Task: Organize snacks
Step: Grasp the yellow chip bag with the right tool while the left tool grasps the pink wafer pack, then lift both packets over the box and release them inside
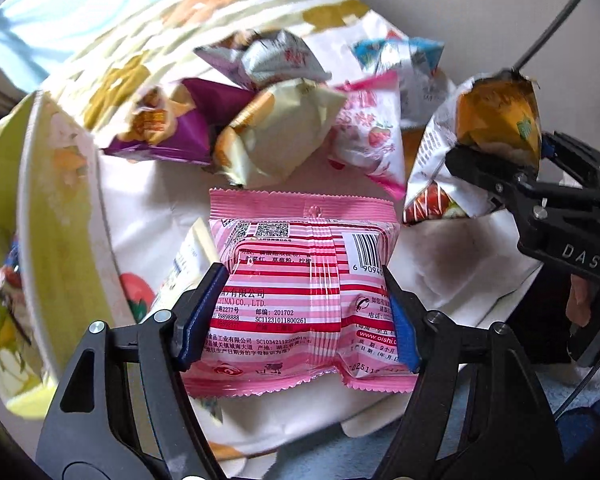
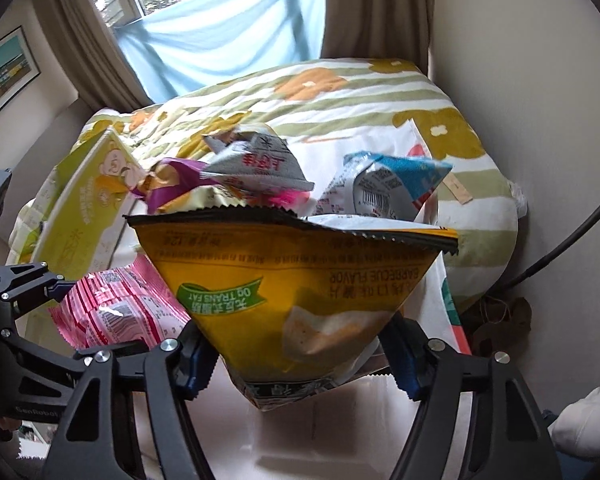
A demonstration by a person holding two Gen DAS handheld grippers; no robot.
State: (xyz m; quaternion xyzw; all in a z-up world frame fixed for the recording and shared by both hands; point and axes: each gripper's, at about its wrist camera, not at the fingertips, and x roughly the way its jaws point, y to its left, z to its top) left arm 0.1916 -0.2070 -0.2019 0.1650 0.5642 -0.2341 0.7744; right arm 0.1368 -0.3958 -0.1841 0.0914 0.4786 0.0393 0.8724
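Note:
My left gripper is shut on a pink striped snack packet, its blue pads pressing both sides, back label facing me. In the right wrist view that packet shows at the lower left beside the left gripper. My right gripper is shut on a yellow barbecue chip bag, held upside down and lifted. From the left wrist view the right gripper and its chip bag hang at the right. Behind lies a pile of snacks: a purple packet, a cream packet, a strawberry packet.
The snacks lie on a white sheet over a floral striped quilt. A green carton stands at the left. A grey packet and a blue packet sit further back. A wall and a black cable are on the right.

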